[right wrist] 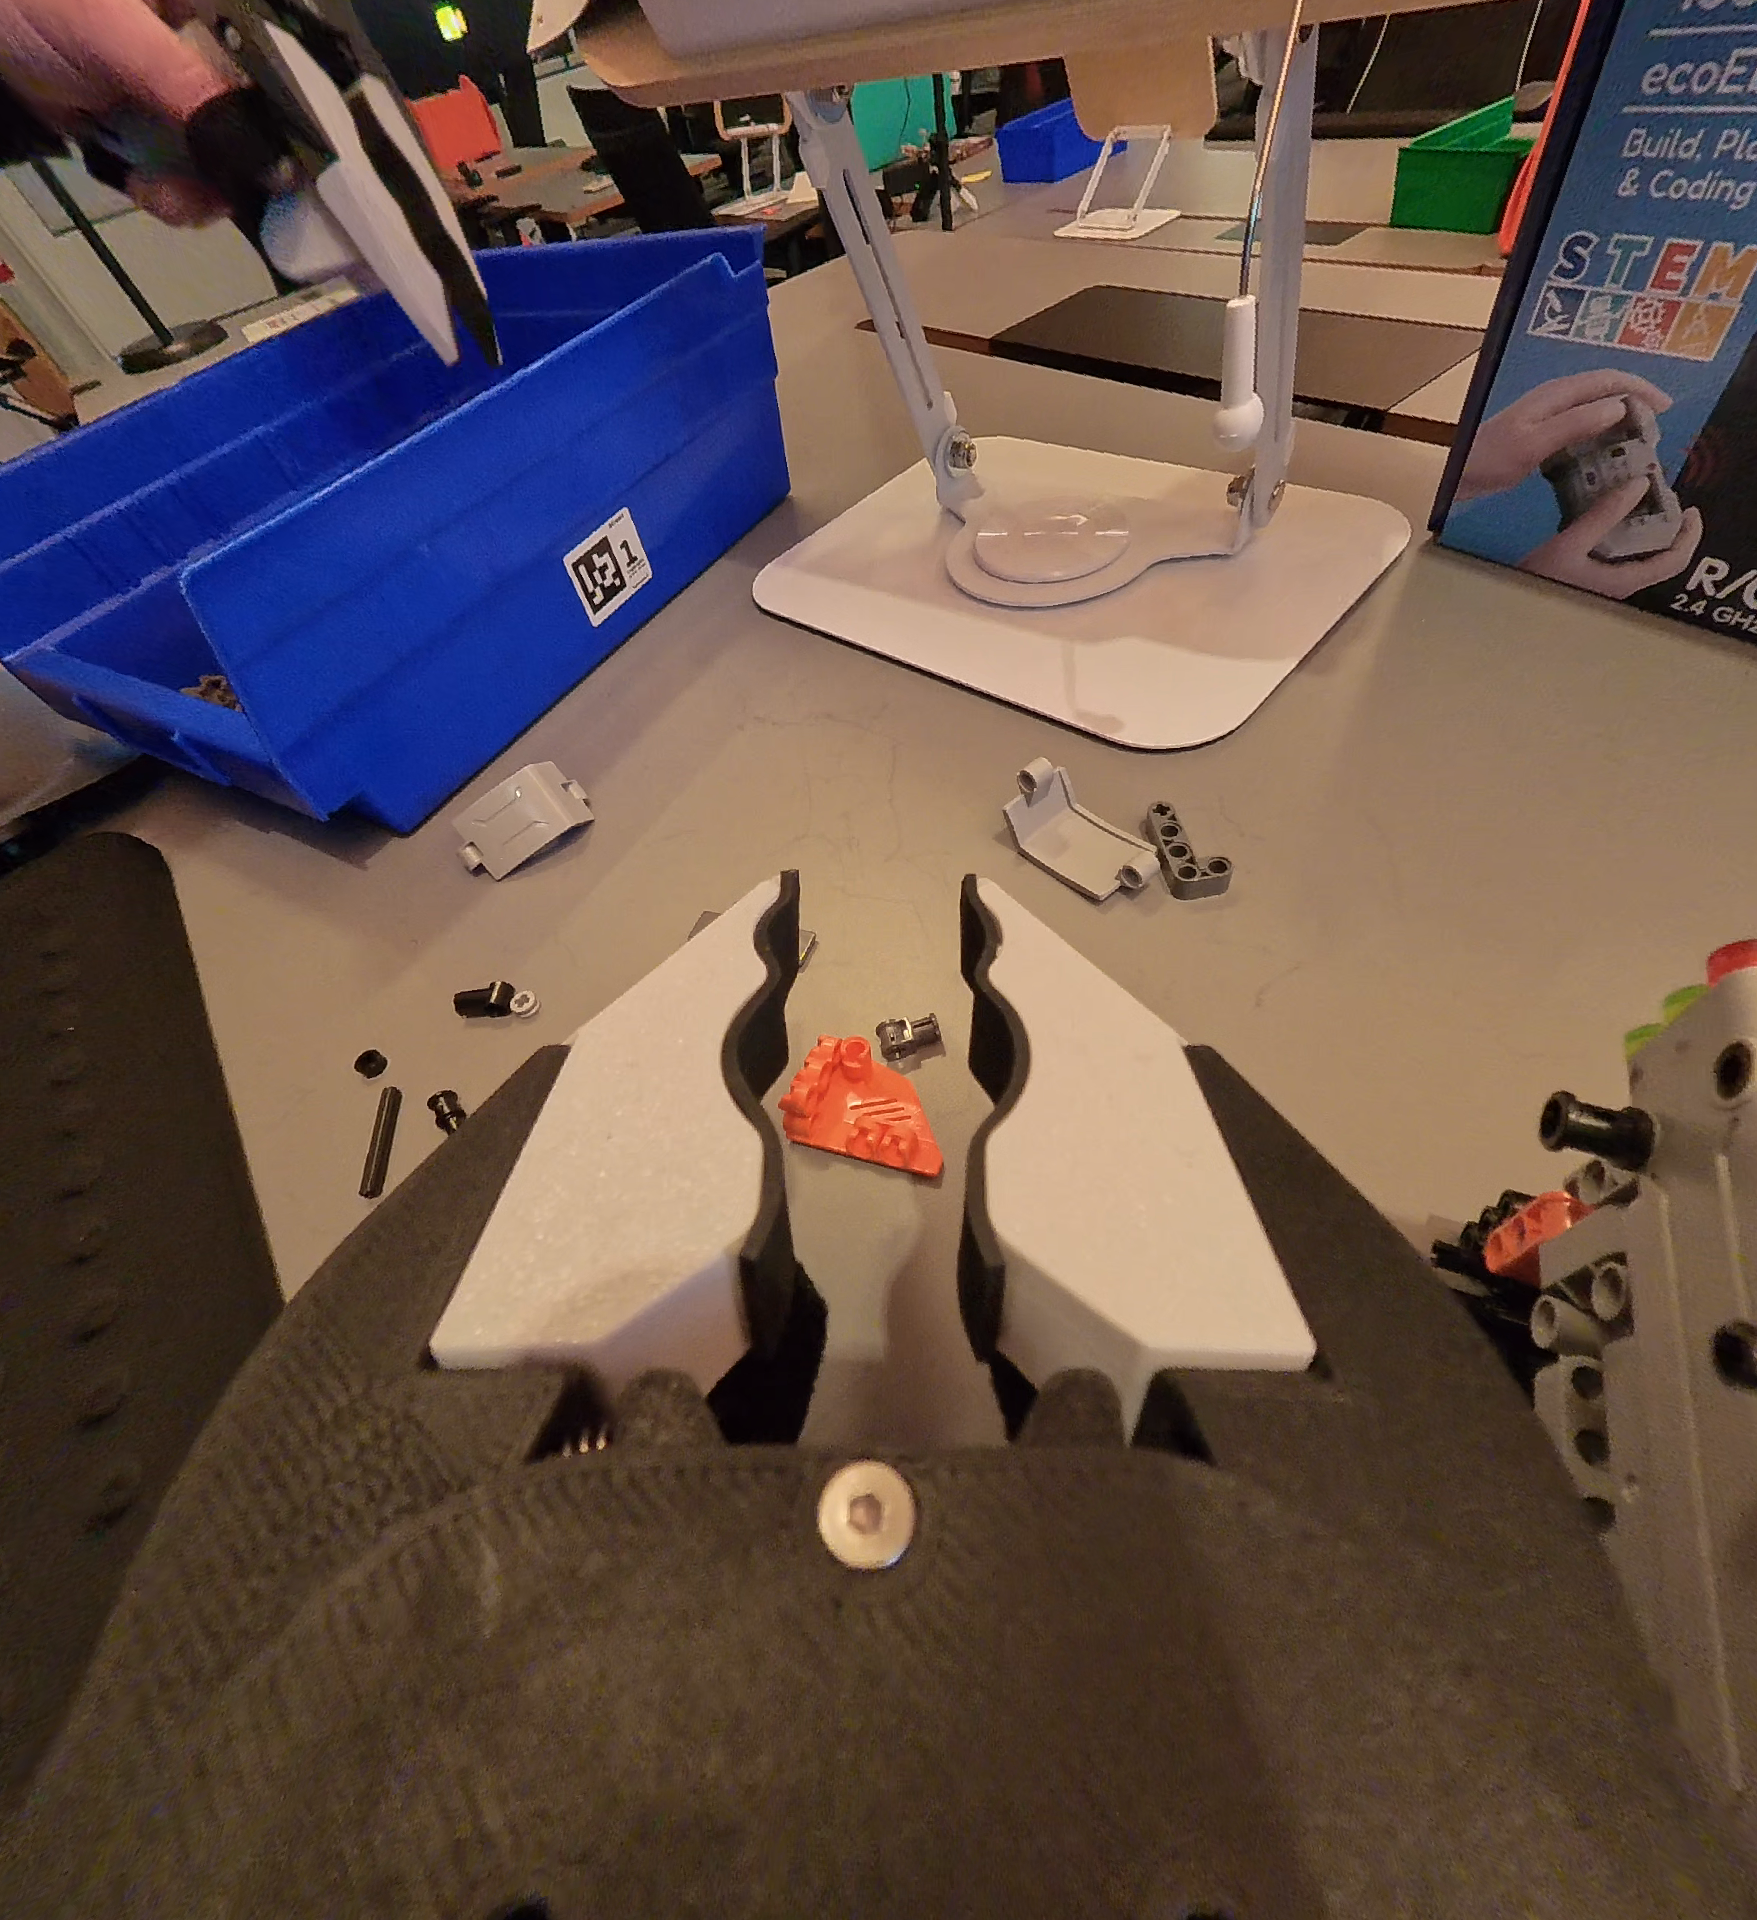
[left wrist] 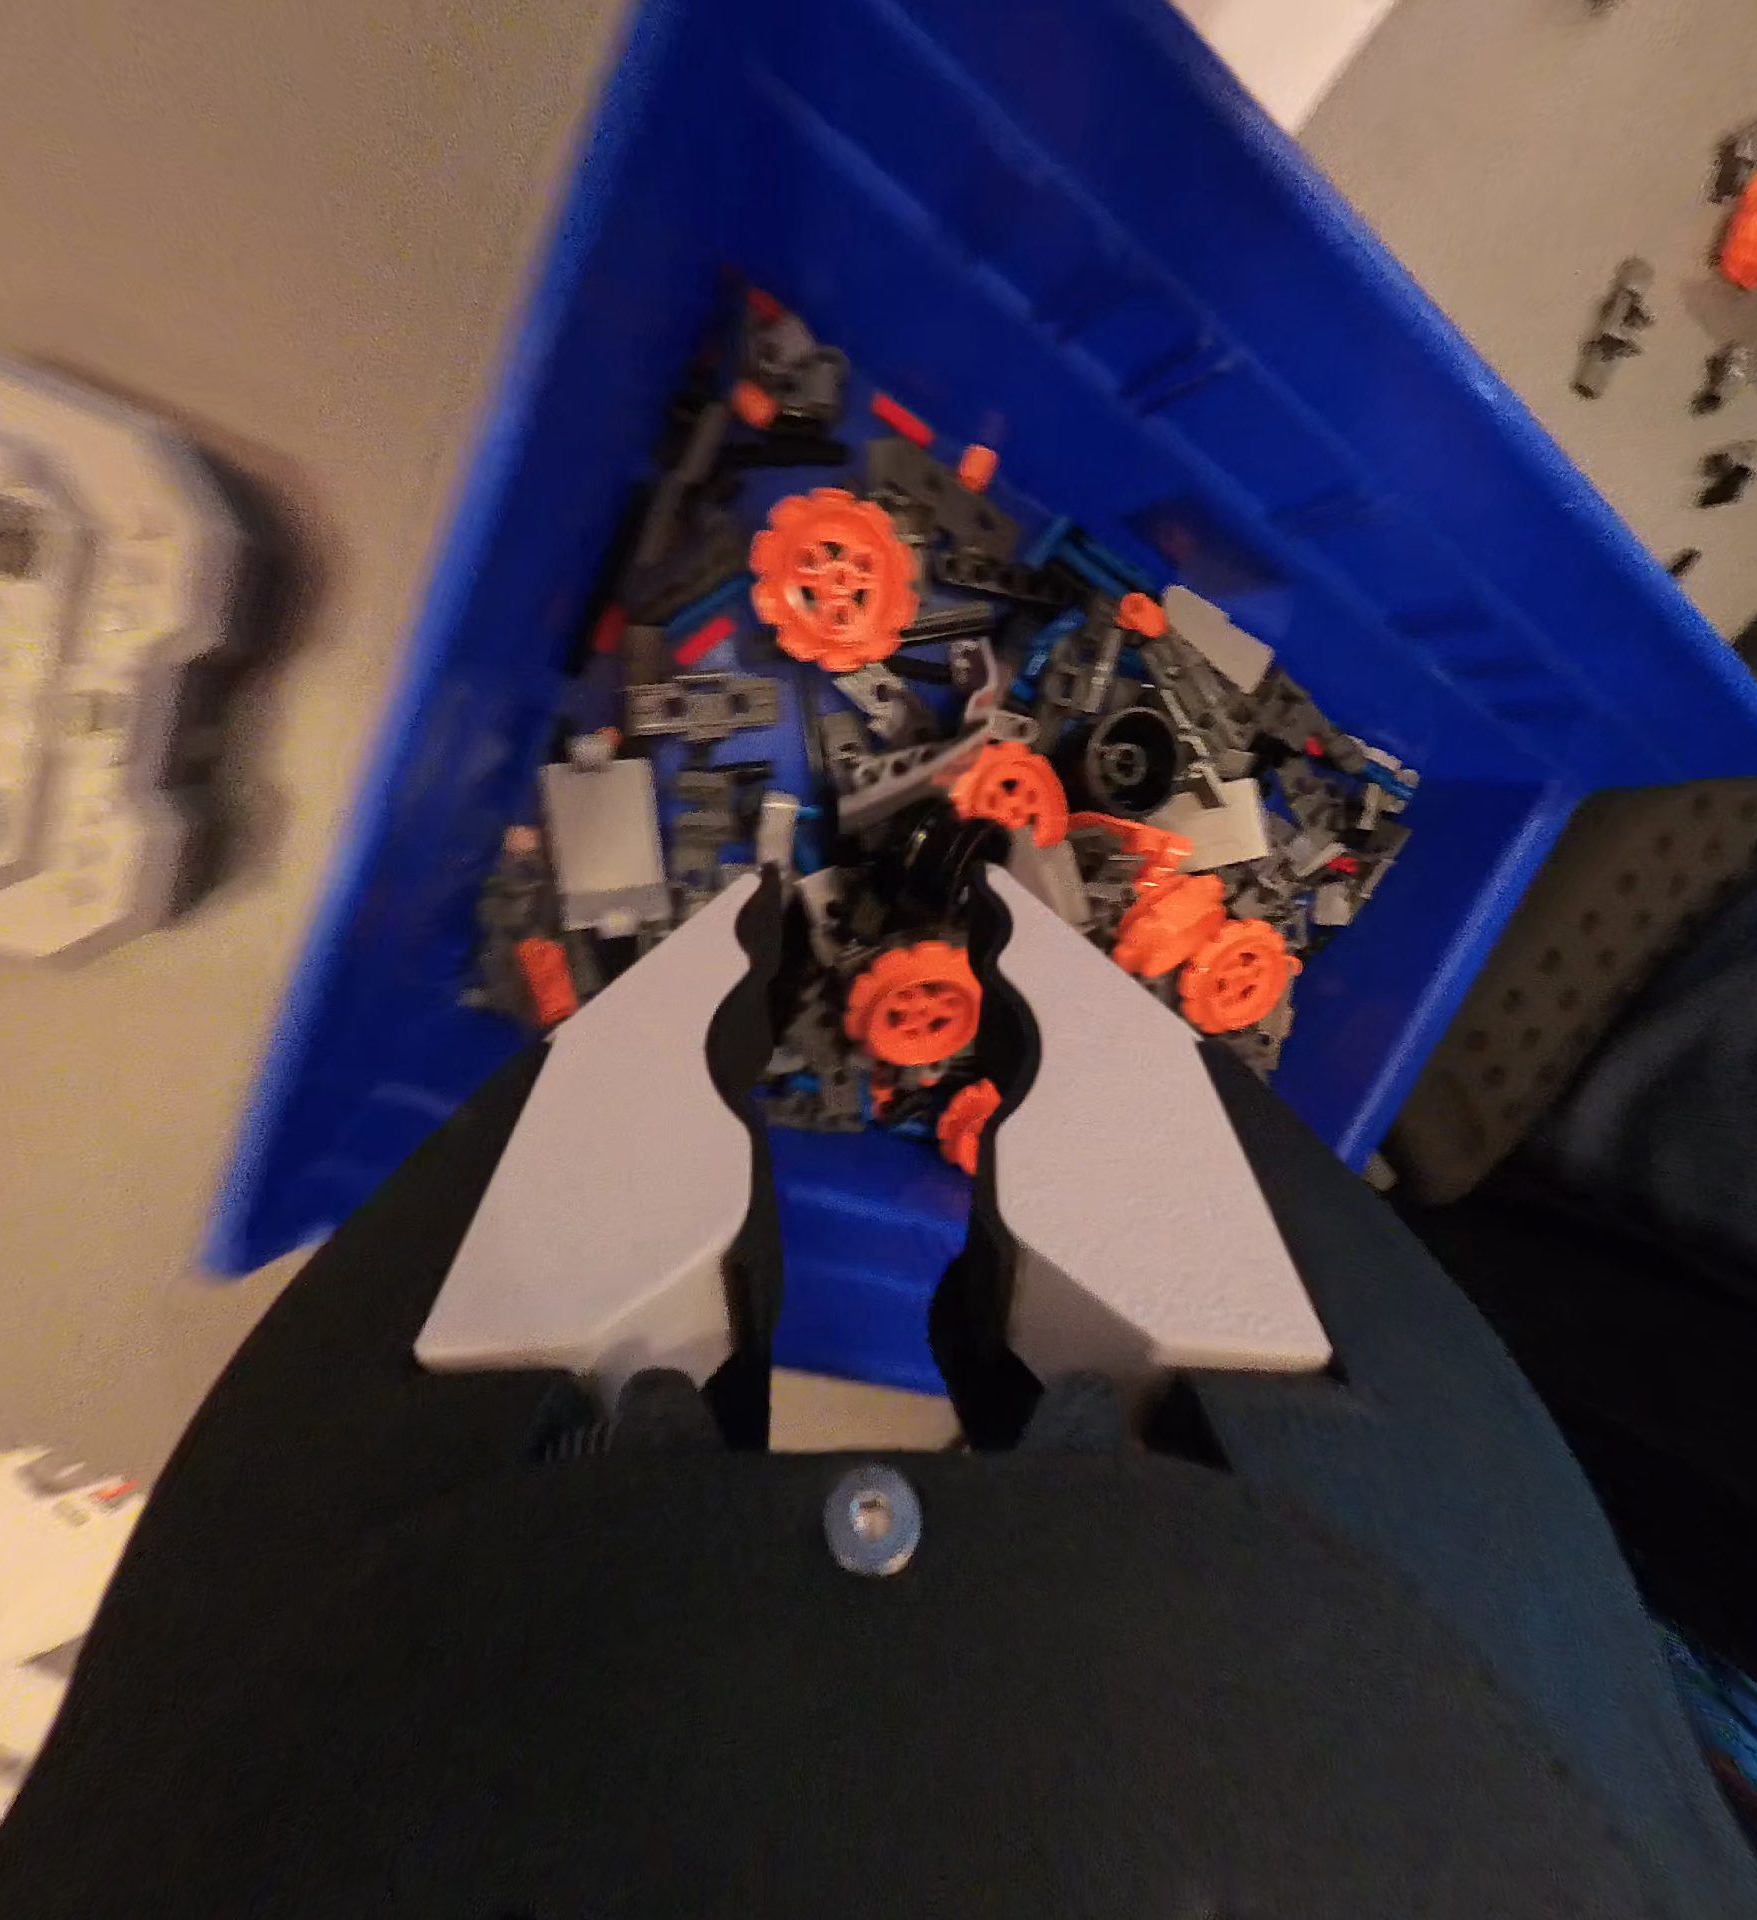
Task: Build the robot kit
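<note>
Left wrist view is blurred by motion. It shows the left gripper (left wrist: 874, 883) pointing down into a blue bin (left wrist: 1269, 499) that holds a heap of grey, black and blue building-toy pieces with several orange wheels (left wrist: 834, 578). A small black wheel (left wrist: 931, 842) sits at the fingertips, but the blur prevents confirming whether the jaws press on it or only frame it; a gap is visible between the fingers lower down. A white, patterned object at the left edge cannot be identified.

Right wrist view is sharp. The right gripper (right wrist: 879, 894) hovers over the grey table (right wrist: 1476, 810) with its jaws spread and nothing between them. Below the gap lie an orange wedge-shaped piece (right wrist: 858, 1112) and a small dark grey connector (right wrist: 910, 1034), close together. Farther off lie a curved grey panel (right wrist: 1076, 836) touching a dark grey holed beam (right wrist: 1186, 862), and another grey panel (right wrist: 523, 819) just beside the bin (right wrist: 386, 582). Small black pins (right wrist: 380, 1138) lie to the left. A grey block assembly (right wrist: 1705, 1195) is cut off by the right edge. A white stand (right wrist: 1082, 582) and a printed blue box (right wrist: 1674, 312), also cut off, stand behind. The left gripper (right wrist: 458, 332) appears at upper left, above the bin; a hand (right wrist: 136, 114) holds it.
</note>
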{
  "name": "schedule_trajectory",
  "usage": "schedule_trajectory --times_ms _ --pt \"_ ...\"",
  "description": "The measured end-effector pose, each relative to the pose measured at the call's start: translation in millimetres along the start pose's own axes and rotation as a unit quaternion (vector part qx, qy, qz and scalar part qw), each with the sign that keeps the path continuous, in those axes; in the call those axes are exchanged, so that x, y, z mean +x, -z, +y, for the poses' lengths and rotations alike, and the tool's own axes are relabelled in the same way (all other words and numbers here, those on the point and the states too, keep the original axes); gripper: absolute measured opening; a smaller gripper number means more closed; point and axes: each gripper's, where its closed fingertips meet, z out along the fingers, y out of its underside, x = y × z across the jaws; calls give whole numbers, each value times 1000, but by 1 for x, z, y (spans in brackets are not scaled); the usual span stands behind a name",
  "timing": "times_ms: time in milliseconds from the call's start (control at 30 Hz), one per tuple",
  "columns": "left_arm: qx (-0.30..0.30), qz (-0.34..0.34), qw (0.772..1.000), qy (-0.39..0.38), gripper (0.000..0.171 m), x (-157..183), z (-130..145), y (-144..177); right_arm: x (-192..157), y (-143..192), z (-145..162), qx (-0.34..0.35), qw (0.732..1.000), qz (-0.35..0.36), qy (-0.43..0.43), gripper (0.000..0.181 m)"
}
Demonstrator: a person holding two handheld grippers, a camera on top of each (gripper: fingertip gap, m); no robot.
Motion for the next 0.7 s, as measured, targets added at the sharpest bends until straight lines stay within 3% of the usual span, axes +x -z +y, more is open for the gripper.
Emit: schedule_trajectory --times_ms 100,233,400,533,700 --pt "36 -49 998 -27 26 -15 -14 13 0 -1 0 -1 1000 -1 1 28" --pt "44 -107 988 -103 16 -17 -35 -8 -1 0 0 0 1000 -1 2 28" --pt "28 -135 979 -150 13 -22 -48 -42 0 1 0 2 1000 1 3 28" --pt "19 -170 969 -178 11 -33 -50 -52 -1 1 -1 5 1000 2 4 28" --pt "19 -169 970 -173 10 -37 -52 -58 -1 1 -1 5 1000 1 5 29"
